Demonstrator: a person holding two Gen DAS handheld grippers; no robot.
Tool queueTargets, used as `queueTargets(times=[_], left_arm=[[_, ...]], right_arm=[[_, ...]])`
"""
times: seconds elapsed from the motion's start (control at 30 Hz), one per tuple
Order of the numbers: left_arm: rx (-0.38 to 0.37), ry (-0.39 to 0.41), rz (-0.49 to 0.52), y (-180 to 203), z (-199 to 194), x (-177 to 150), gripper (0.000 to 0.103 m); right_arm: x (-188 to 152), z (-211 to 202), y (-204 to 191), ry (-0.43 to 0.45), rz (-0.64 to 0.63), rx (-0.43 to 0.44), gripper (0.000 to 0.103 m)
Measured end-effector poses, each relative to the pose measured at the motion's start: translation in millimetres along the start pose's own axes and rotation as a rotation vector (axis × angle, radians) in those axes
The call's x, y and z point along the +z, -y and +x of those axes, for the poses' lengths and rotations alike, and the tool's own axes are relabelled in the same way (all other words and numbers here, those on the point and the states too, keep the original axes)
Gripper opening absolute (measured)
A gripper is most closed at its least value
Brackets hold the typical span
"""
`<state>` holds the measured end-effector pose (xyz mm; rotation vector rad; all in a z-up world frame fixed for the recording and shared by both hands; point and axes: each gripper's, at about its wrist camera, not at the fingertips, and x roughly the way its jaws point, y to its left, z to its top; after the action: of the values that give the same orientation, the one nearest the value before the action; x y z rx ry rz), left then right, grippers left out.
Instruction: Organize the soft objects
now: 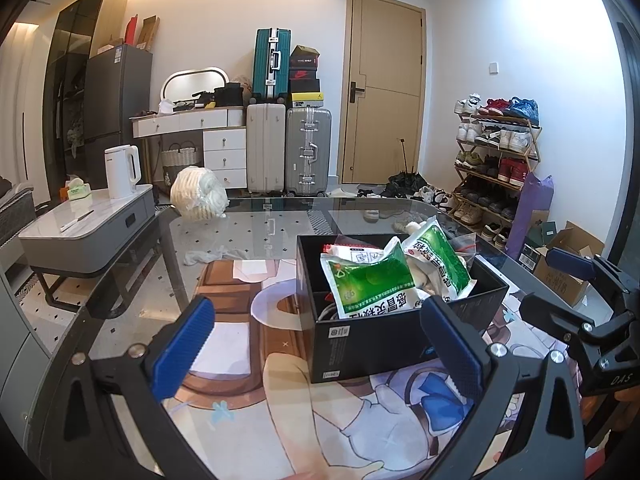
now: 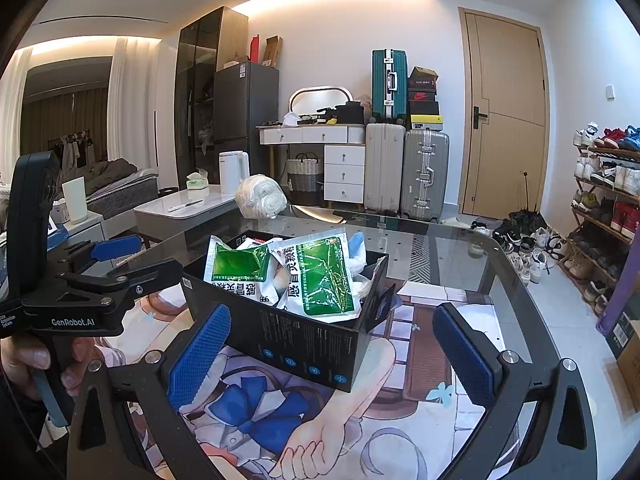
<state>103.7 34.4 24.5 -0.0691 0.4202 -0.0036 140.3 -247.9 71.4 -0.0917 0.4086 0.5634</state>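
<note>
Table: glass top [image 1: 280, 220] with a printed mat; cluttered room behind
Box: black box [image 2: 304, 340] on the mat, green sachets [image 2: 326, 276] heaped above its rim
Jaws: my left gripper [image 1: 320, 344] and right gripper [image 2: 332, 352] both gape wide, empty
Risk: nudging the box could spill the piled sachets; I judge them loose

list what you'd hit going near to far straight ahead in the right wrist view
right gripper → black box → green and white packets → glass table far edge → silver suitcase → teal suitcase
</note>
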Motion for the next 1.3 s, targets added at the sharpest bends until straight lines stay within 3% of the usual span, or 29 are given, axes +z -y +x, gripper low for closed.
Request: queueTargets(times=[1.3], left_arm=[[0.001, -0.005, 0.004, -1.7, 1.2, -1.1, 0.103]], right_arm=[[-0.3, 0.3, 1.0, -0.001, 0.000, 0.001, 0.103]])
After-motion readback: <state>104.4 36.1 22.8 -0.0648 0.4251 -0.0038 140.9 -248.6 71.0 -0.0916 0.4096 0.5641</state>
